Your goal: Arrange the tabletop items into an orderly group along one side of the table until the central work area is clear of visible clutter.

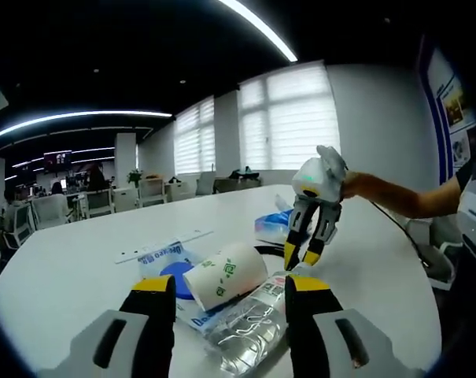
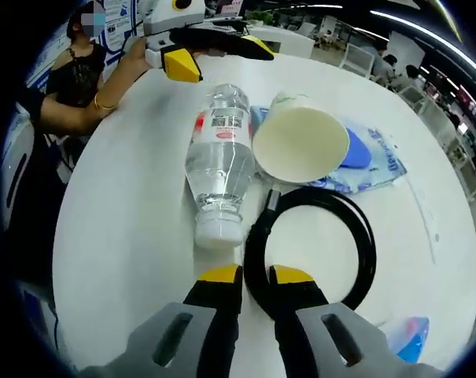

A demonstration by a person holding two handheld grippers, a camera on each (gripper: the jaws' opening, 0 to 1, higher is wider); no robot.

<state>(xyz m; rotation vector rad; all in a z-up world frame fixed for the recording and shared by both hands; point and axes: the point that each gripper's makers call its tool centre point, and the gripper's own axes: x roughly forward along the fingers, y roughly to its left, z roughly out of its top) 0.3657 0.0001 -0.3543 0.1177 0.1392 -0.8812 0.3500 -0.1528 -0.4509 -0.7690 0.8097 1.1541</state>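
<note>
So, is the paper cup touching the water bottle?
Touching. In the right gripper view, the paper cup lies on its side with its rim pressed against the water bottle, with no gap between them.

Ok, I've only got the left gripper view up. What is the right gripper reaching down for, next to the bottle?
Observer: A coiled black cable lies beside the bottle. The right gripper has its jaws on either side of the coil's near edge, seemingly closed on it.
Operator: Is the paper cup empty?
Observer: Yes. The paper cup lies on its side with its mouth toward the right gripper and nothing inside.
Operator: Is the bottle capped?
Observer: Yes, its white cap is on and points toward the right gripper.
</note>
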